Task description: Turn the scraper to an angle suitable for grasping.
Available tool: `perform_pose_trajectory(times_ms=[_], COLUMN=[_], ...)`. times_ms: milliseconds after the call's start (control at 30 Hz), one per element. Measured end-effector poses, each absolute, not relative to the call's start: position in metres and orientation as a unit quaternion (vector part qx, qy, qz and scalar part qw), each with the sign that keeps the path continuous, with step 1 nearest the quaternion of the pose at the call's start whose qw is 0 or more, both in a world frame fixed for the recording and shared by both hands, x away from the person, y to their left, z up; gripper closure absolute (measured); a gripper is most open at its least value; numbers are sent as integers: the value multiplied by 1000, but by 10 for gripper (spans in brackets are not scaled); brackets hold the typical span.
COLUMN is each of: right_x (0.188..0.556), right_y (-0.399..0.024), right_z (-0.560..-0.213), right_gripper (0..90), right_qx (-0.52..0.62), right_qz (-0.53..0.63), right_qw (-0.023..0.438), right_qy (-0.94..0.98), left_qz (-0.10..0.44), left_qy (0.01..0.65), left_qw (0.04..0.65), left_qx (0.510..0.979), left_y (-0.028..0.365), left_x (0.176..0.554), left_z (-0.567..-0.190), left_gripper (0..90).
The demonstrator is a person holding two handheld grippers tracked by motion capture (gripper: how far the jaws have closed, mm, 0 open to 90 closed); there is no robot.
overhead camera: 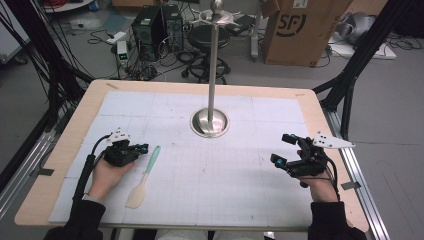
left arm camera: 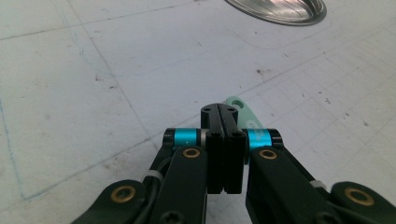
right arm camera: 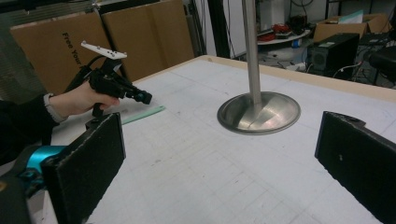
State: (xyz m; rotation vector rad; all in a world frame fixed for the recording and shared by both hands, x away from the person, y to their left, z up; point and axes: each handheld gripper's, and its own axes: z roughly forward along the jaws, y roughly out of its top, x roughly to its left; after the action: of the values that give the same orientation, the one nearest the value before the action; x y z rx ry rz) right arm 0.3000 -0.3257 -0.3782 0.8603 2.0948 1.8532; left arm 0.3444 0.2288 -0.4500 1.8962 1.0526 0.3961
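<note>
Though near, spatula [overhead camera: 145, 175] beside left claw [overhead camera: 144, 148]

Spatula [overhead camera: 144, 179] on the mat [overhead camera: 210, 200], left of centre, just beside the left claw [overhead camera: 145, 148]; stand [overhead camera: 210, 121] behind, mid-table.

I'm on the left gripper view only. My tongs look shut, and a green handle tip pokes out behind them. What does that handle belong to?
Observer: A spatula with a mint handle and a cream blade. It lies flat on the white mat, blade end towards you.
Operator: Have my tongs caught it?
Observer: No. From above, the left tongs sit beside the handle's far end, shut on nothing.
Operator: And the shiny rim at the top of my picture?
Observer: It is the round base of a metal stand, whose tall pole ends in hooks. The right tongs are open and empty on its other side.
</note>
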Motion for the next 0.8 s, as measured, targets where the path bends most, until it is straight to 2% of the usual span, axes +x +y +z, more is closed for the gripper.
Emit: perform_pose_trajectory(times_ms=[433,800], right_x=[299,299], right_y=[-326,-325], right_z=[-380,-380], right_gripper=[7,7], right_qx=[297,297], right_qz=[629,628], right_qw=[107,104], right_qy=[711,712], left_qz=[138,102], left_qy=[426,376], left_qw=[416,397], left_qx=[792,831], left_y=[205,177], left_x=[352,342], left_z=[-450,-444], left_gripper=[898,898])
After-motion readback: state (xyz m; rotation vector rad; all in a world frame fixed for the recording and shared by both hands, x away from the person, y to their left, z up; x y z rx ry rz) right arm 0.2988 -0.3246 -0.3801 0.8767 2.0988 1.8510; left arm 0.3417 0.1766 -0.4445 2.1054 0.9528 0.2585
